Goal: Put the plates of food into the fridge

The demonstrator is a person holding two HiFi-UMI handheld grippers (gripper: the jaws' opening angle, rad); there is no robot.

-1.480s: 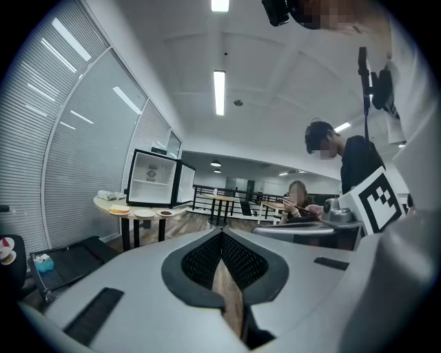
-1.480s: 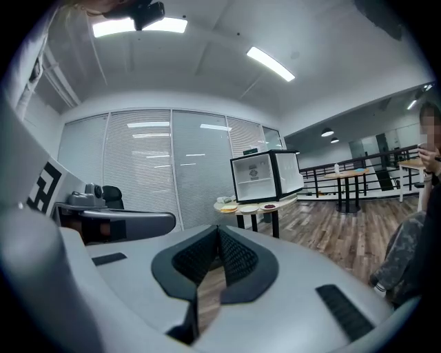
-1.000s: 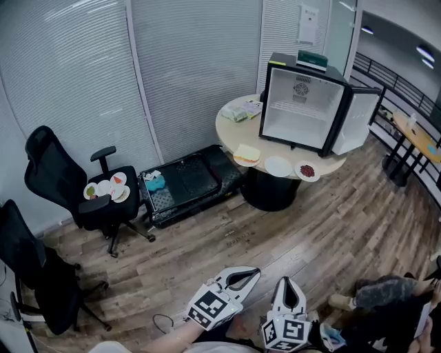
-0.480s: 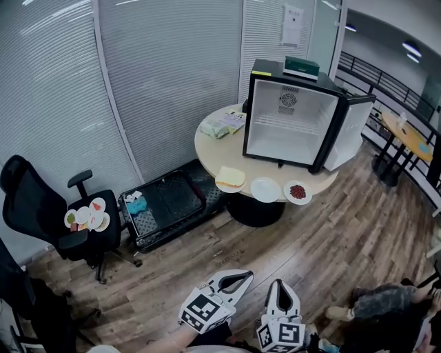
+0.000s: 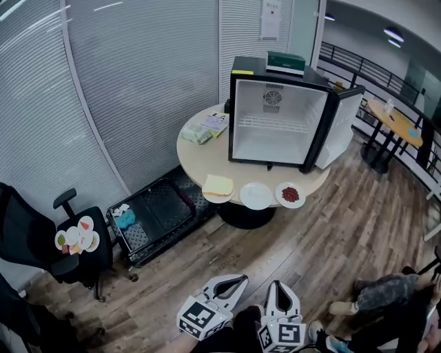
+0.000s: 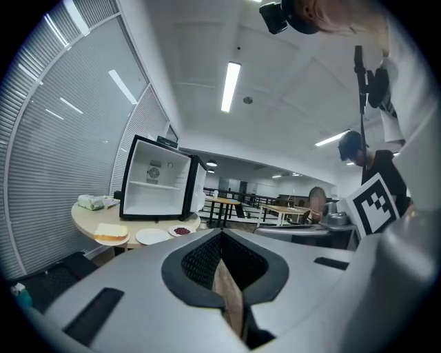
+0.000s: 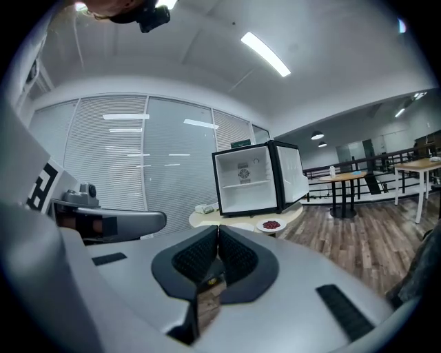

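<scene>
Head view: sandwich plate (image 5: pixel 218 187), bare white plate (image 5: pixel 255 196) and plate of red food (image 5: pixel 290 195) at near edge of round surface (image 5: pixel 200 155), before open mini fridge (image 5: pixel 275 117); left hand-held gripper (image 5: pixel 241 279) and right hand-held gripper (image 5: pixel 280 283) well apart, both closed tight, empty. Risk: rim pinch tilting a plate, food sliding off. Writing: wall notice (image 5: pixel 270 18) and green box (image 5: pixel 286 62) illegible.

Ahead of me the fridge (image 5: pixel 275 114) stands on the worktop (image 5: pixel 195 153). Before it, in a row: sandwich plate (image 5: pixel 218 187) left, empty plate (image 5: pixel 255 196) middle, third plate (image 5: pixel 290 195) right. A chair (image 5: pixel 27 231) bearing plates (image 5: pixel 76 234) stands far left.
</scene>
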